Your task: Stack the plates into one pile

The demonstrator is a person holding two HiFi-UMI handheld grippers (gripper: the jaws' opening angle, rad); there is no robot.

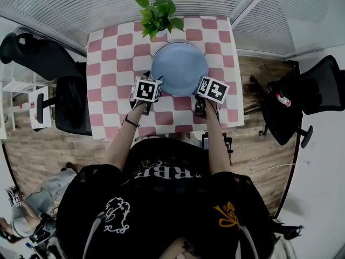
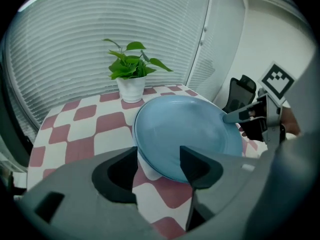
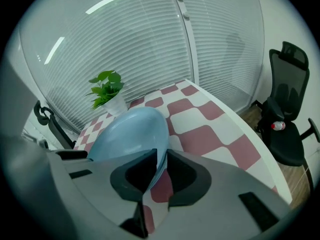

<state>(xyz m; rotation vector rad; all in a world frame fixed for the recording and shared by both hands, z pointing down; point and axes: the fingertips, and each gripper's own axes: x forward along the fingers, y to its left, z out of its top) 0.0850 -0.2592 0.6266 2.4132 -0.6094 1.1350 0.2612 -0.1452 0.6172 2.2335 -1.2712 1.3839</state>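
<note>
A light blue plate [image 1: 179, 67] is over the middle of the pink-and-white checked table [image 1: 110, 63]. My left gripper [image 1: 154, 81] stands open at its near left rim. In the left gripper view the plate's [image 2: 187, 131] near edge lies between the wide jaws [image 2: 159, 168] without the pads pressing on it. A white shape [image 2: 146, 165] shows under that edge; what it is I cannot tell. My right gripper [image 1: 201, 83] is shut on the plate's right rim, and the thin rim [image 3: 161, 156] runs between its nearly closed jaws [image 3: 158, 170]. That gripper [image 2: 256, 120] also appears in the left gripper view.
A potted green plant [image 1: 158, 15] in a white pot [image 2: 131, 88] stands at the table's far edge, just behind the plate. Black office chairs stand at the left [image 1: 51, 63] and the right [image 1: 302, 99] of the table. Window blinds [image 3: 150, 39] close off the far side.
</note>
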